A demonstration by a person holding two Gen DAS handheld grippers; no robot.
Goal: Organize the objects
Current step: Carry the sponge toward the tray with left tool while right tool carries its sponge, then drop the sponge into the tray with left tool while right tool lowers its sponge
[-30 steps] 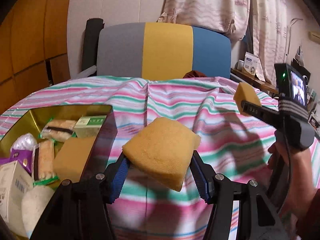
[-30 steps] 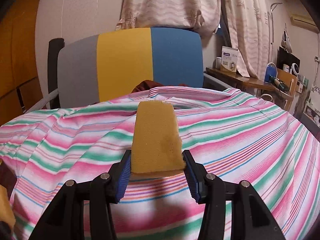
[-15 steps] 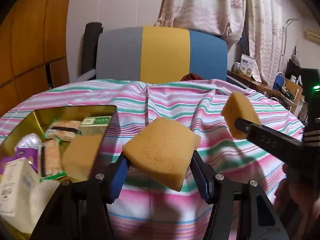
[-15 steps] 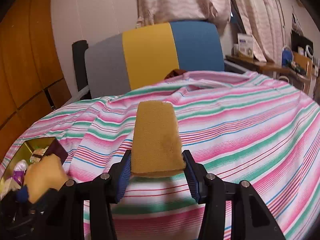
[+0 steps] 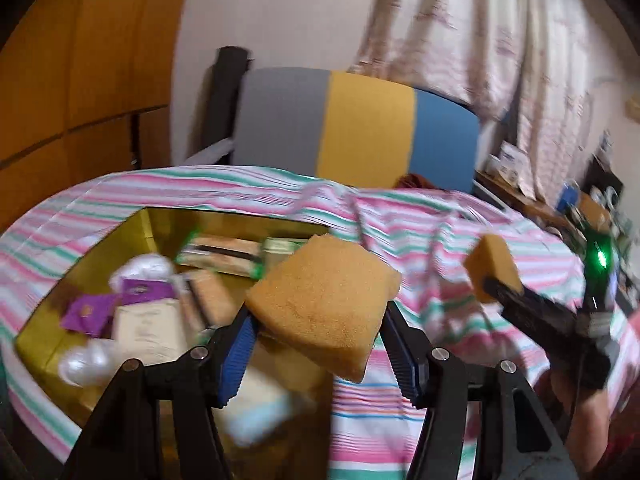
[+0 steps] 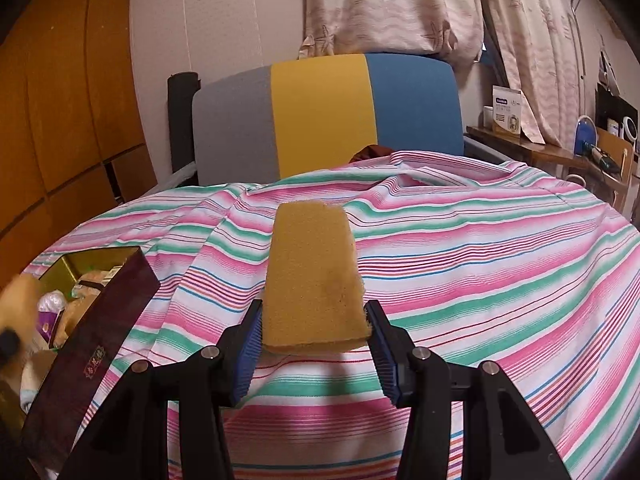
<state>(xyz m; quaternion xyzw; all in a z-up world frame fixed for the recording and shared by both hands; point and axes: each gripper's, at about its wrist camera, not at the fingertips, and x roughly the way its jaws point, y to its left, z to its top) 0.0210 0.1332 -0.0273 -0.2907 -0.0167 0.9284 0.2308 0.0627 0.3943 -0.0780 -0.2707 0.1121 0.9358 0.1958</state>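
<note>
My left gripper [image 5: 318,346] is shut on a yellow sponge [image 5: 324,304] and holds it in the air over the right edge of a gold-lined box [image 5: 152,224]. The box holds snack packets, a purple packet [image 5: 86,312] and white wrapped items. My right gripper [image 6: 314,342] is shut on a second yellow sponge [image 6: 312,276], held above the striped tablecloth [image 6: 460,264]. That sponge also shows in the left wrist view [image 5: 494,272], to the right of mine. The box shows at the left in the right wrist view [image 6: 94,334].
A chair with a grey, yellow and blue back [image 6: 324,116] stands behind the table. A wooden wall [image 5: 80,80] is at the left. A cluttered side shelf [image 6: 560,148] and curtains are at the right.
My left gripper has swung left with its sponge, from over the cloth to over the box. My right gripper has turned left, bringing the box into its view.
</note>
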